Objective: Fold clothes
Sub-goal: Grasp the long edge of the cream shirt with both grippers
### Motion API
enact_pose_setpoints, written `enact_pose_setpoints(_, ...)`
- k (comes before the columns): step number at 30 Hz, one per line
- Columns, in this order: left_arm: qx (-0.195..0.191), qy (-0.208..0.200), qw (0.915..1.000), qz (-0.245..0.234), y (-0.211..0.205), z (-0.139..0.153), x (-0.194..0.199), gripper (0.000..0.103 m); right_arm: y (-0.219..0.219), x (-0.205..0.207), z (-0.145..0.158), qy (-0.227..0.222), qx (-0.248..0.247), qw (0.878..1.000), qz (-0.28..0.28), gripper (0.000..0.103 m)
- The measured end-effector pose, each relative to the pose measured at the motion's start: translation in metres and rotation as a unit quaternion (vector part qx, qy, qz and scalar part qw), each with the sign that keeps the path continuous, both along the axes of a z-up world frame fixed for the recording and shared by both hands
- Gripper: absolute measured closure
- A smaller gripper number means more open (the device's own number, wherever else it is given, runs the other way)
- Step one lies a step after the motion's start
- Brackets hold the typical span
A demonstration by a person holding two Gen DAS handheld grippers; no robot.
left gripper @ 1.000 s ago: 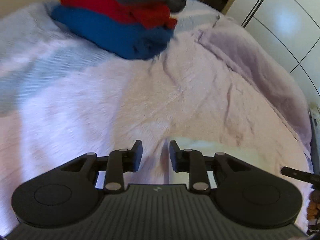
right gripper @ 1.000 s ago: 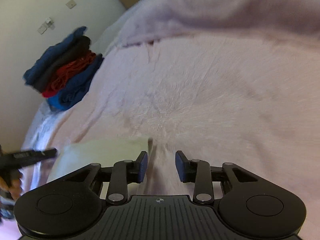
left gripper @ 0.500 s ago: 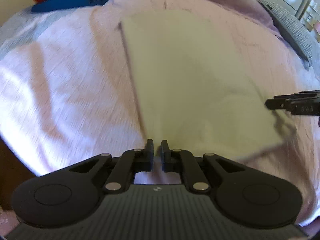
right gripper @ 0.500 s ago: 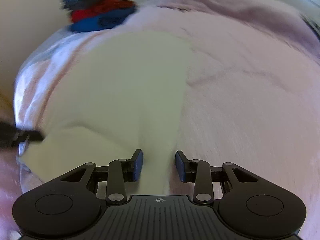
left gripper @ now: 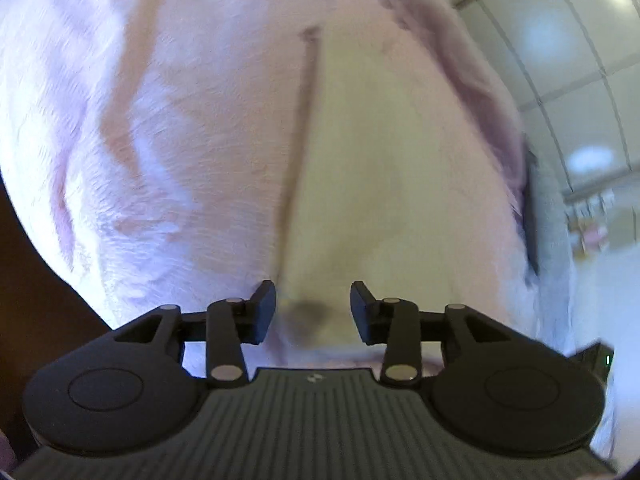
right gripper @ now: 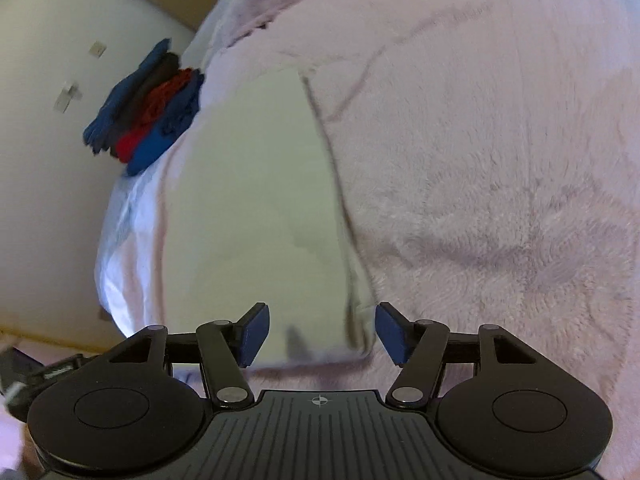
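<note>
A pale cream garment [left gripper: 384,168] lies flat on the pink fleece blanket [left gripper: 180,140], folded into a long strip running away from me. My left gripper [left gripper: 313,304] hovers over its near left corner, jaws opening, pads clear of the cloth. In the right wrist view the same cream garment [right gripper: 256,200] stretches toward the far left. My right gripper [right gripper: 320,332] is above its near right corner with its jaws opening wide and nothing pinched between them. The other gripper's tip [right gripper: 52,372] shows at the lower left.
A stack of folded clothes [right gripper: 148,112] in blue, red and dark colours sits at the far end of the bed by the wall. A white sheet edge [right gripper: 120,240] hangs at the bed's left side. White wardrobe doors [left gripper: 580,60] stand to the right.
Both grippers were closed on the cream garment's near edge half a second ago and have let it go. The garment now lies flat, and both hands have pulled back toward the near edge.
</note>
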State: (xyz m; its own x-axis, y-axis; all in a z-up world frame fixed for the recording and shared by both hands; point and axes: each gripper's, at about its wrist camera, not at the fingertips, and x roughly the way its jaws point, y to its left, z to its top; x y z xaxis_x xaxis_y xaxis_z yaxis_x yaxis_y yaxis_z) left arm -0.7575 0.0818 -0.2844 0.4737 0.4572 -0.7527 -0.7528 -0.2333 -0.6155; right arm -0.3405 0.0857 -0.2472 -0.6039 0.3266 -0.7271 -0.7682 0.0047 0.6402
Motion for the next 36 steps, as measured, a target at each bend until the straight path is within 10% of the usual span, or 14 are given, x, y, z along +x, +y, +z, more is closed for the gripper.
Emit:
enact_pose_setpoints(8,-0.041,-0.145,0.9886,-0.001,0.014,-0.051,-0.017,0.068,0.056,0.018,-0.056,0.130,-0.079,0.987,0.051,0.041)
enact_pose_setpoints(18,-0.035,-0.177,0.9833,-0.024,0.031,-0.060,-0.014,0.077,0.069,0.022,-0.072,0.202,-0.099,0.971,0.076,0.062)
enact_pose_setpoints(23,-0.023,-0.177,0.9833,-0.038,0.026,-0.059,-0.013,0.098,0.071,0.016,-0.070,0.198,-0.095,0.972,0.087,0.091)
enact_pose_setpoints(36,-0.005,-0.199,0.9786,-0.054,-0.065,-0.011,-0.018,0.100,-0.004,0.023,-0.015,0.161,-0.122,0.976,0.079,0.095)
